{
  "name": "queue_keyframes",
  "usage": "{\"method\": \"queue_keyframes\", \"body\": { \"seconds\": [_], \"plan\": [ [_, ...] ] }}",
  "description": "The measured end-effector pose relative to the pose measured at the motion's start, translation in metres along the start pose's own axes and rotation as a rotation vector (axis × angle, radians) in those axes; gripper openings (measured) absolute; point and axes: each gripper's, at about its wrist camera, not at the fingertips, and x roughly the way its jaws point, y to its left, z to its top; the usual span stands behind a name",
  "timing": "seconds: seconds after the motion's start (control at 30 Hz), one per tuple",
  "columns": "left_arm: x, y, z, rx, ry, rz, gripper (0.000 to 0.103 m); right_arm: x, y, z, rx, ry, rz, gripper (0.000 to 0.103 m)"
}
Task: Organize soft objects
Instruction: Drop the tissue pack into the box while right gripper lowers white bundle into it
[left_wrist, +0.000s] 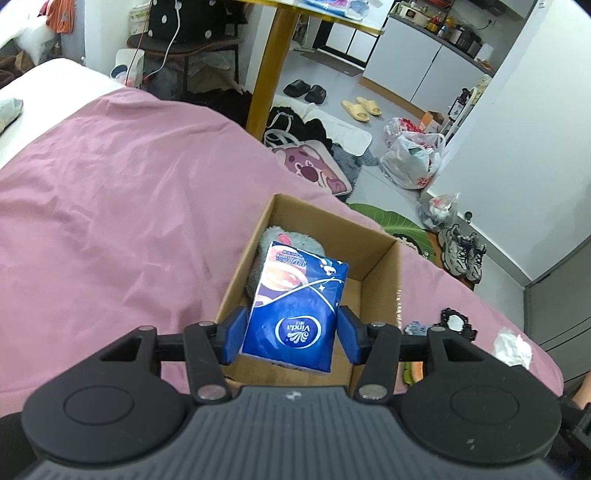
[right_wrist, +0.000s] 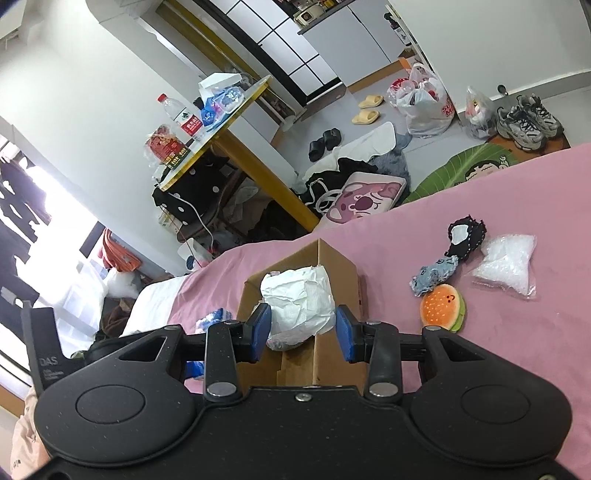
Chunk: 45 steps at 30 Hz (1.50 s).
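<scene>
Pink bedspread (left_wrist: 110, 206) filling most of both views, rumpled, carrying everything. Cardboard box (left_wrist: 380, 258) sitting open on it, dead centre ahead of the left claw; in the right wrist view the same box (right_wrist: 332, 266) straight ahead at 12 o'clock. Grey fluffy item (left_wrist: 291, 238) lying inside at the far end of the box. Left claw (left_wrist: 291, 334) clamped on a blue Vinda tissue pack (left_wrist: 295, 299), blue pads pressed to both its sides, pack hanging over the open box and partly covering the grey item. Right claw (right_wrist: 301, 326) set around a crumpled white bundle (right_wrist: 299, 302) above the box edge, left pad touching it, a small gap at the right pad; firm grip or not, cannot tell. At 2 o'clock of the right claw, burger plush (right_wrist: 443, 306) on the bedspread, small blue-grey fabric piece (right_wrist: 434, 275) touching its top, black-and-white patch (right_wrist: 465, 236) just beyond, clear plastic bag (right_wrist: 506, 262) beside them. Crumpled white tissue (left_wrist: 513, 349) at 3 o'clock of the left claw.
</scene>
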Motion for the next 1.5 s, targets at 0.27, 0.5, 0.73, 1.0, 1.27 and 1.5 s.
{"method": "queue_keyframes", "body": {
  "seconds": [0.27, 0.5, 0.73, 1.0, 1.27, 1.5],
  "plan": [
    [0.021, 0.009, 0.003, 0.001, 0.034, 0.018, 0.052, 0.024, 0.009, -0.001, 0.0, 0.031, 0.002, 0.038],
    [0.03, 0.014, 0.013, 0.012, 0.059, 0.026, 0.054, 0.044, 0.018, 0.001, 0.0, 0.054, -0.003, 0.038],
    [0.028, 0.019, 0.019, 0.02, 0.061, 0.026, 0.055, 0.061, 0.028, -0.004, -0.008, 0.084, 0.009, 0.038],
    [0.026, 0.024, 0.021, -0.007, 0.095, 0.036, 0.064, 0.06, 0.038, -0.008, -0.031, 0.089, 0.007, 0.062],
    [0.007, 0.015, 0.016, 0.008, 0.074, 0.044, 0.088, 0.039, 0.033, -0.004, -0.032, 0.069, -0.024, 0.064],
    [-0.014, -0.002, 0.009, 0.056, 0.032, 0.06, 0.092, 0.015, 0.029, 0.0, -0.069, 0.038, -0.039, 0.08]
  ]
}}
